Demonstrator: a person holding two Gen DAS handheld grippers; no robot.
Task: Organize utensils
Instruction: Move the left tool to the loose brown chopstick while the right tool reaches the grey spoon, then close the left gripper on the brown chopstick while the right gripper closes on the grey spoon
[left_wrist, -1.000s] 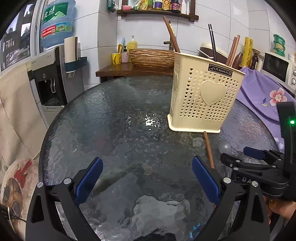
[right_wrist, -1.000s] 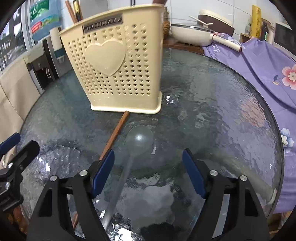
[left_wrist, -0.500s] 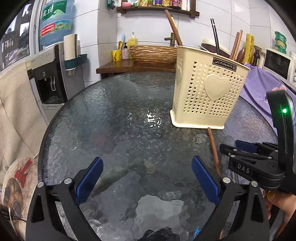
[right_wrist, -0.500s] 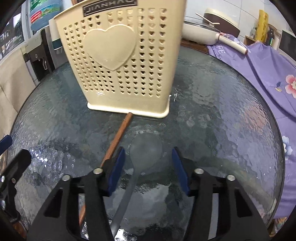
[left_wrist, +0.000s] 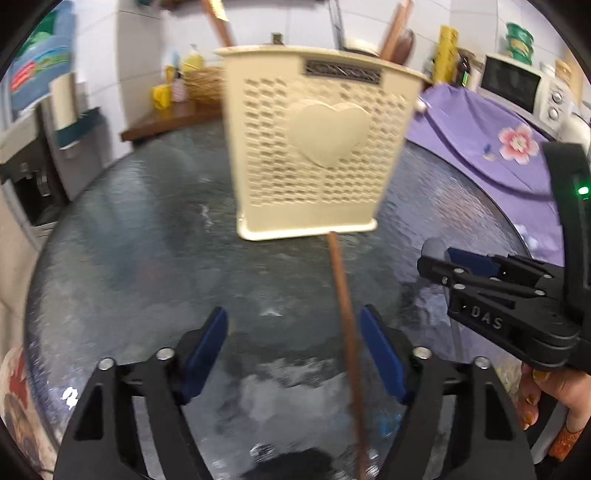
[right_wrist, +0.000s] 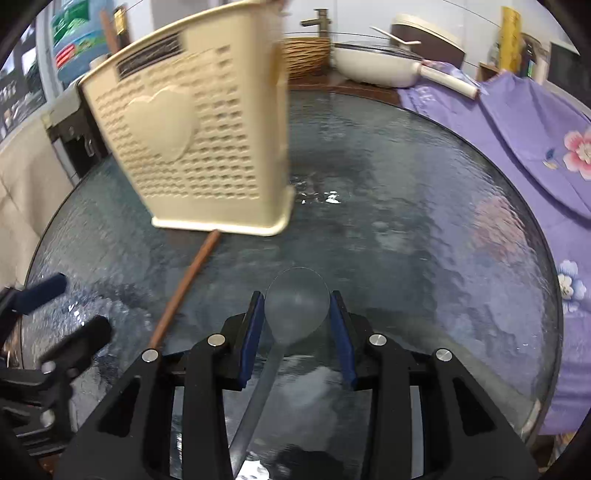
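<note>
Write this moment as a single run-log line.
left tongs: closing, astride brown chopstick | right tongs: shut on clear spoon | holder: upright

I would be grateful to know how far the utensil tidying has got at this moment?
Done: several utensils already stand in the cream holder. In hand: the right gripper is shut on the clear spoon's bowl, not yet lifted. The left gripper, jaws just closing, straddles the brown chopstick without pinching it. Left: both pieces lie on the glass table and need dropping into the holder.
</note>
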